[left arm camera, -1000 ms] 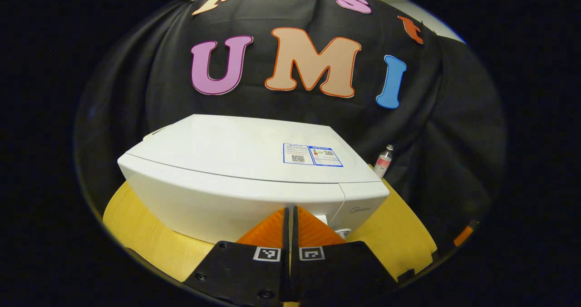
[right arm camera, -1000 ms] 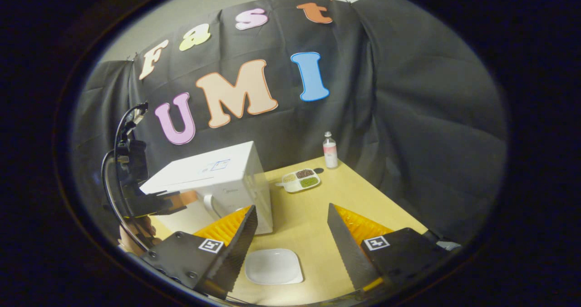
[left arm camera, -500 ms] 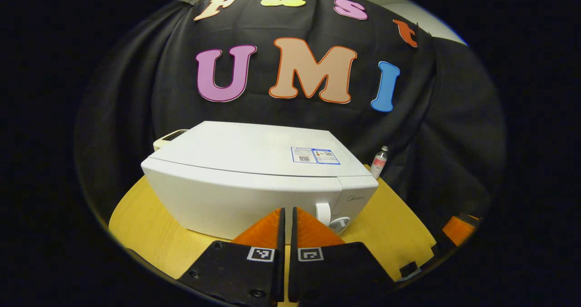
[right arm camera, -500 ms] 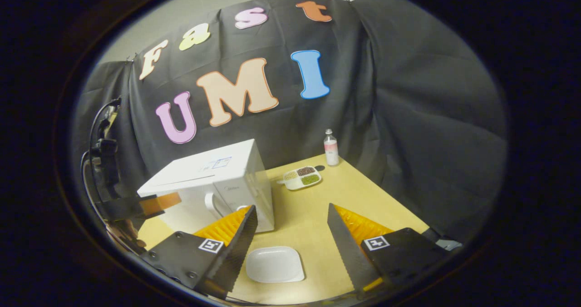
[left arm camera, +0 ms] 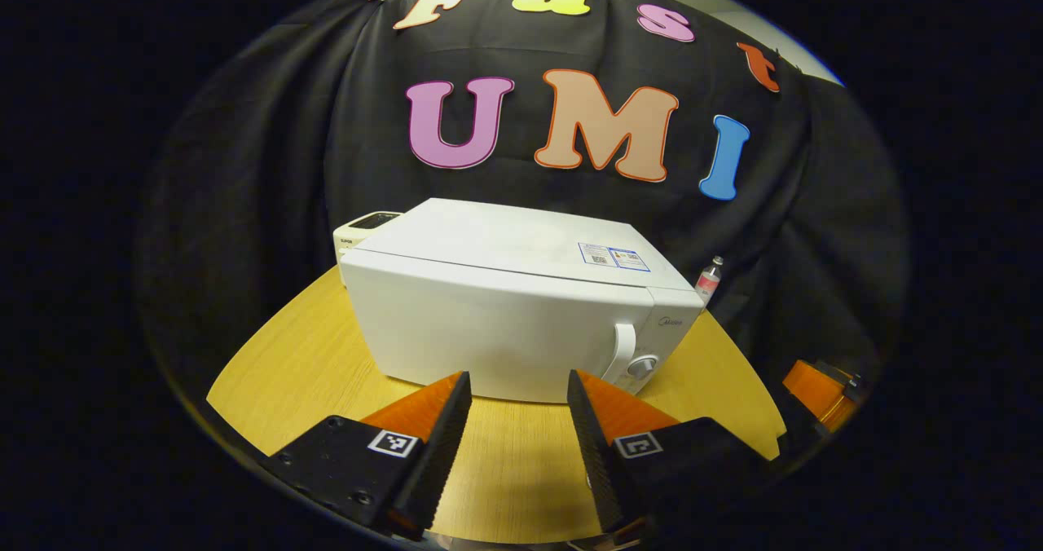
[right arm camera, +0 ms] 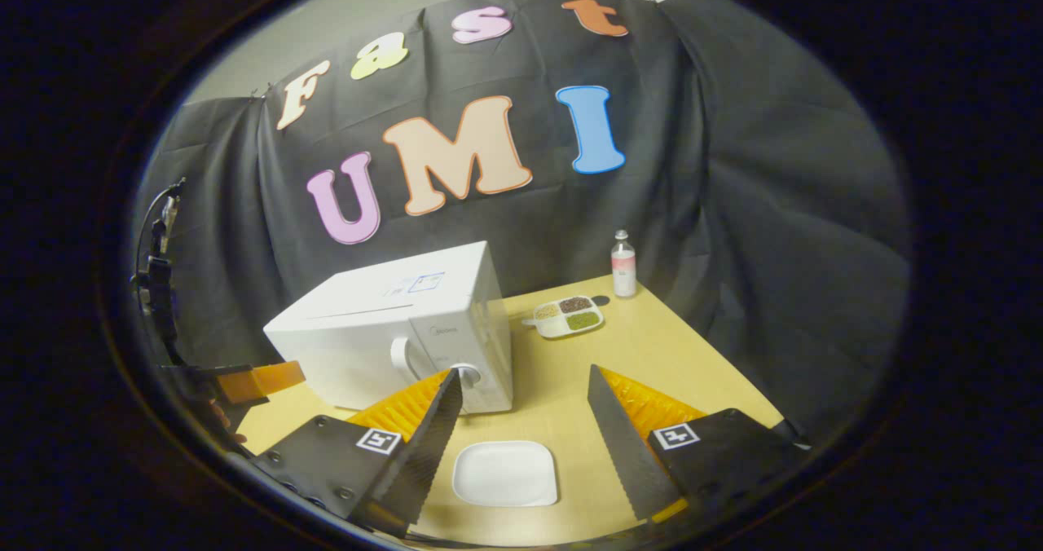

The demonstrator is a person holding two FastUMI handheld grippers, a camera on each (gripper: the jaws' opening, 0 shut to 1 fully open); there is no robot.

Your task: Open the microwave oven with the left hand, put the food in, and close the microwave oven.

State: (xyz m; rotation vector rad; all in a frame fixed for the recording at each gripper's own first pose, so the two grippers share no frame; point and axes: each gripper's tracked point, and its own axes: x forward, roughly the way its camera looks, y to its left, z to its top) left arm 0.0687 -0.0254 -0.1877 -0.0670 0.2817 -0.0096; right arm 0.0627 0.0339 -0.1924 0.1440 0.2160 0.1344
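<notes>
**One closed microwave, both claws spread and empty**

One white microwave (left arm camera: 505, 323) stands door shut on the wooden table (left arm camera: 301, 363), two stickers on its top too small to read, a faint logo illegible. The left gripper (left arm camera: 516, 445) hangs before it, fingers apart, holding nothing. The right gripper (right arm camera: 521, 445) is spread over one white plate (right arm camera: 505, 473). One divided food tray (right arm camera: 568, 316) sits beside one bottle (right arm camera: 623, 263).
</notes>
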